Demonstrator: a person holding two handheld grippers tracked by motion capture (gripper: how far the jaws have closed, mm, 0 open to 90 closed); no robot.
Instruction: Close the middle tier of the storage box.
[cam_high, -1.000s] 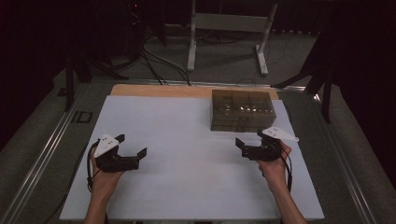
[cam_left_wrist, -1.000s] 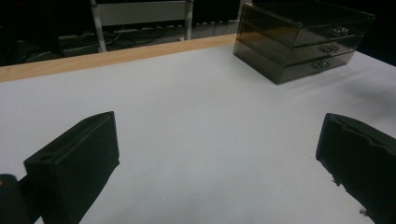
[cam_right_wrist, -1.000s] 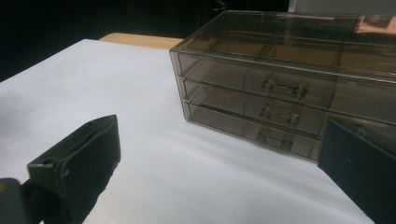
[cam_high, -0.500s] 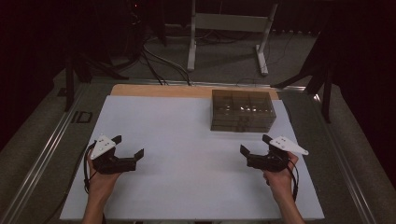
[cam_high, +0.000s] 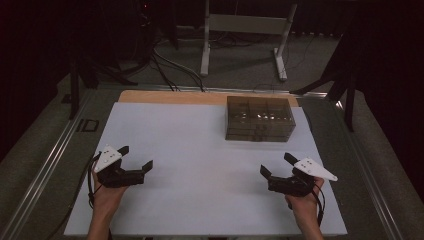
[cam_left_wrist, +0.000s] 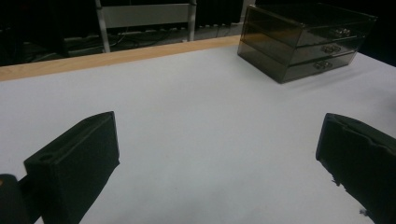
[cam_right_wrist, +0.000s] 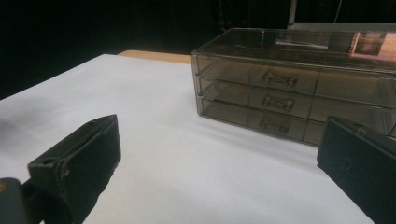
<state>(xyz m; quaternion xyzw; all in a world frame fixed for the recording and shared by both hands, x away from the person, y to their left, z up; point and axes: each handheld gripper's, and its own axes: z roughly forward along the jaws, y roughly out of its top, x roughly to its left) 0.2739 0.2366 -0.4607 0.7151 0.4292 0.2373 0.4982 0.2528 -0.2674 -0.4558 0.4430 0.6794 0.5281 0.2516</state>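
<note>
The smoked-plastic drawer box (cam_high: 260, 118) sits toward the far right of the white table top (cam_high: 200, 150), well apart from both tools; whatever lies inside is too murky to make out. In the right gripper view its right end is cut off, and I count three drawer fronts, each with one small handle. Two grippers: the left gripper (cam_high: 136, 162) and right gripper (cam_high: 276, 166) both spread wide, holding nothing.
</note>
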